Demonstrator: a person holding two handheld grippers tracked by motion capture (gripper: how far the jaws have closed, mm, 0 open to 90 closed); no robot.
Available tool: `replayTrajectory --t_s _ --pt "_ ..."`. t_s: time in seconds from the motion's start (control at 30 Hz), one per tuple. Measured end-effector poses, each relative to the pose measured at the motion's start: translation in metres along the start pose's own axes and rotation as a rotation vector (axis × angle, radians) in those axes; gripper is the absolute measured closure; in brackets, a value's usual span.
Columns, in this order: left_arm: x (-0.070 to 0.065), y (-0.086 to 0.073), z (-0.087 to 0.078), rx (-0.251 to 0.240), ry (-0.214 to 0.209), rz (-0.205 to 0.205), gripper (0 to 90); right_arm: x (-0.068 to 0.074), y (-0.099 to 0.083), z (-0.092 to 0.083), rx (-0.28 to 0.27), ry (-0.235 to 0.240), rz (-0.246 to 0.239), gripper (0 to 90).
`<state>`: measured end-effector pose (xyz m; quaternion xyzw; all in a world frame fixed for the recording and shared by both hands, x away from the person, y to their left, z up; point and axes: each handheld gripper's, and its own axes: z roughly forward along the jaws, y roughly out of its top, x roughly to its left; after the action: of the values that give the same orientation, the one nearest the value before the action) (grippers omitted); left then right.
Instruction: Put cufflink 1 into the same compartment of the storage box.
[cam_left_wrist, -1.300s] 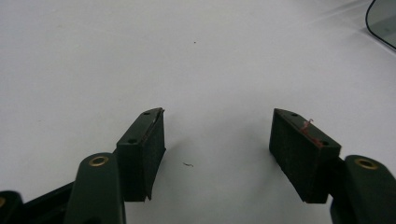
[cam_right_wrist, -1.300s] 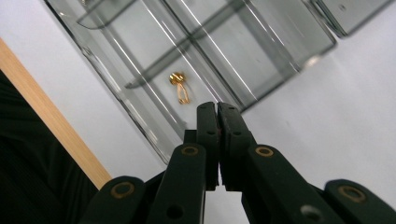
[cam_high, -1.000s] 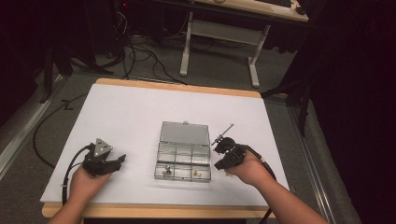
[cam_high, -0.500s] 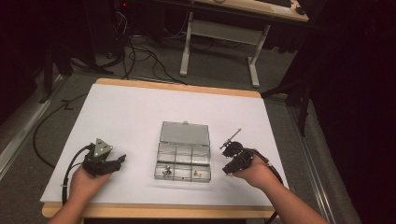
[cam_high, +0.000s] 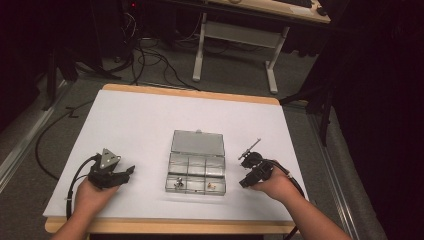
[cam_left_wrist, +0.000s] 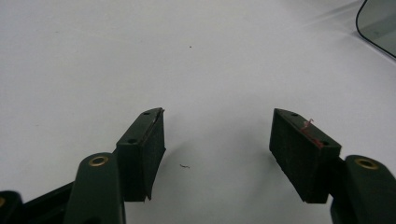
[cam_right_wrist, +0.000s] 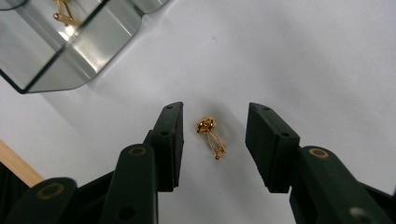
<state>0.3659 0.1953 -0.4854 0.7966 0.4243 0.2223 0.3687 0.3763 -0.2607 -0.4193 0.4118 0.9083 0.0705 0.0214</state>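
A clear compartment box (cam_high: 196, 150) lies in the middle of the white table with its lid folded back. A gold knot cufflink (cam_right_wrist: 208, 133) lies on the table between the jaws of my right gripper (cam_right_wrist: 214, 114), touching neither pad. Those jaws have just been opening. In the high view my right gripper (cam_high: 244, 181) sits just right of the box's near corner. At the table's near left, my left gripper (cam_high: 129, 173) rests open. Its jaws (cam_left_wrist: 217, 114) stand wide over bare table with nothing between them.
The box's near compartments hold small metal pieces (cam_high: 177, 184), one of them a gold cufflink (cam_right_wrist: 63, 16) seen through the clear box wall (cam_right_wrist: 60, 56). The table's wooden near edge (cam_right_wrist: 16, 163) is close behind my right gripper. A desk frame (cam_high: 235, 35) stands on the floor beyond.
My right gripper has shifted a little to the right and toward the near edge, away from the box, and its jaws have spread. The left gripper has kept still.
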Motion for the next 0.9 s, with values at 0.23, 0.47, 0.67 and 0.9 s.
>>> replayTrajectory --t_s 0.23,0.47,0.67,0.9 --pt "0.000 0.000 0.000 0.000 0.000 -0.003 36.2 -0.002 -0.003 0.011 0.028 -0.001 -0.004 57.9" --pt "0.000 0.000 0.000 0.004 0.003 0.000 36.3 -0.001 -0.005 0.018 0.032 -0.007 -0.009 62.5" --pt "0.000 0.000 0.000 0.001 0.000 -0.002 36.3 0.000 -0.004 0.018 0.037 -0.031 -0.027 78.2" --pt "0.000 0.000 0.000 0.001 0.000 -0.005 36.3 0.001 -0.002 0.014 0.051 -0.013 -0.008 79.0"
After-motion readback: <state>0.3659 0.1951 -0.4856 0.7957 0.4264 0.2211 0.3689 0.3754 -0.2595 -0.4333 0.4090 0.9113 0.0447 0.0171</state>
